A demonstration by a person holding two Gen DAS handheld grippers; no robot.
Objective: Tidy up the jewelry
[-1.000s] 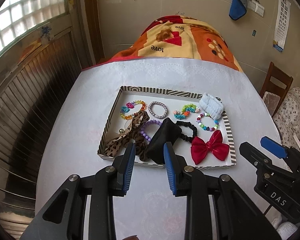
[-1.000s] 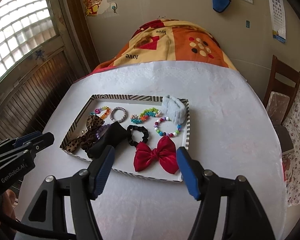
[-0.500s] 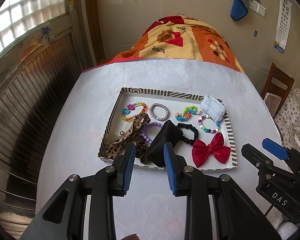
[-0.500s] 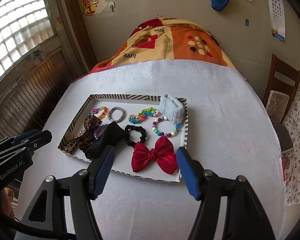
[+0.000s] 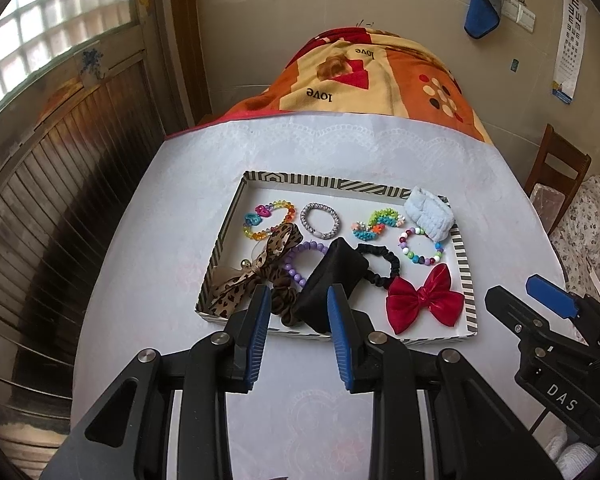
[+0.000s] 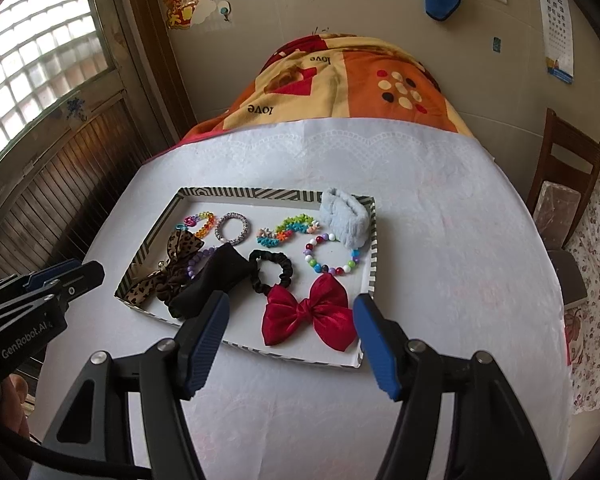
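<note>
A striped-rim tray [image 5: 340, 183] [image 6: 260, 192] on the white table holds hair pieces and bracelets: a red bow [image 5: 423, 300] [image 6: 308, 311], a black pouch [image 5: 332, 280] [image 6: 216, 280], a black scrunchie [image 5: 380, 268] [image 6: 271, 271], a leopard bow [image 5: 256, 272] [image 6: 168, 272], several bead bracelets and a pale blue band [image 5: 430, 213] [image 6: 346, 216]. My left gripper [image 5: 299, 304] is open and empty, just before the tray's near edge by the pouch. My right gripper [image 6: 290, 312] is wide open and empty, near the red bow.
The white table [image 5: 160, 240] is bordered by an orange blanket [image 5: 364, 76] at the far end. A wooden chair [image 6: 568, 176] stands to the right, a wood-panelled wall and window [image 5: 60, 140] to the left.
Both grippers have drawn back slightly from the tray, which sits a little farther off in both views. Nothing in the tray has moved.
</note>
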